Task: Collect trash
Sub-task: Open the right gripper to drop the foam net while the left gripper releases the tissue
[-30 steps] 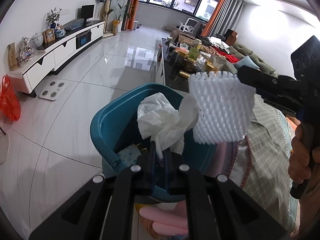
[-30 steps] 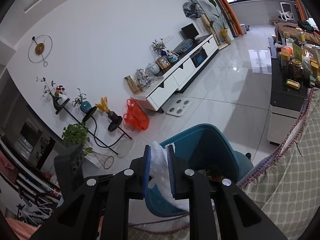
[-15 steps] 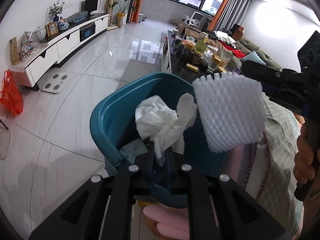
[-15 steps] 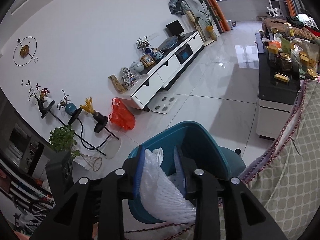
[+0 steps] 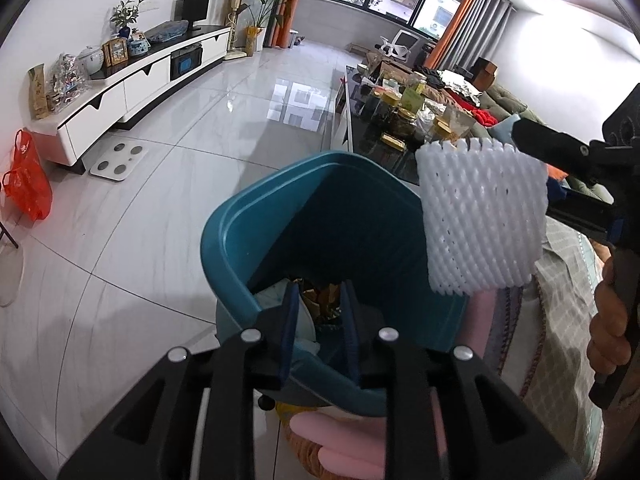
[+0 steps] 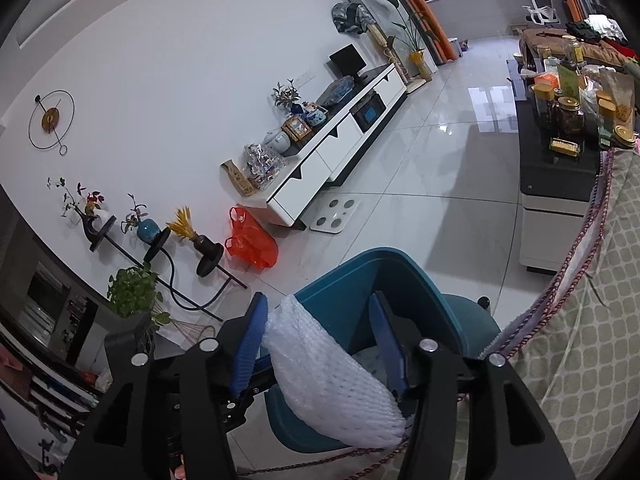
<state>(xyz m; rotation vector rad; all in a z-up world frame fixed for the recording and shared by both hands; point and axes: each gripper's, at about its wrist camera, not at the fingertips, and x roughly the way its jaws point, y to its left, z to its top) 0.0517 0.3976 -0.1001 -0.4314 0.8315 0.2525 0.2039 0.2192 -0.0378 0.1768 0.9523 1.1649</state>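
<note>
A teal trash bin (image 5: 248, 220) stands on the floor right under both grippers, with gold wrappers (image 5: 324, 300) and pale scraps inside. My left gripper (image 5: 318, 296) hangs over the bin's near rim. Its jaws are opening, a narrow gap apart, with nothing between them. My right gripper (image 6: 318, 308) is over the bin's right side and its jaws are opening wide. A white foam fruit net (image 6: 332, 380) lies loosely between them, leaning on the left blue pad (image 6: 252, 332), well clear of the right fingertip. In the left wrist view the foam net (image 5: 480, 216) hangs above the bin's right edge.
A checked sofa cover (image 5: 568, 300) borders the bin on the right, where a person's hand (image 5: 608, 332) grips the right tool. A dark coffee table (image 5: 360, 144) crowded with jars stands behind the bin. A white TV cabinet (image 5: 140, 80), a scale (image 5: 118, 158) and an orange bag (image 5: 28, 188) sit left.
The left jaws have parted and the white tissue they held has dropped out of sight into the bin. The right jaws have spread, and the foam net has puffed out between them.
</note>
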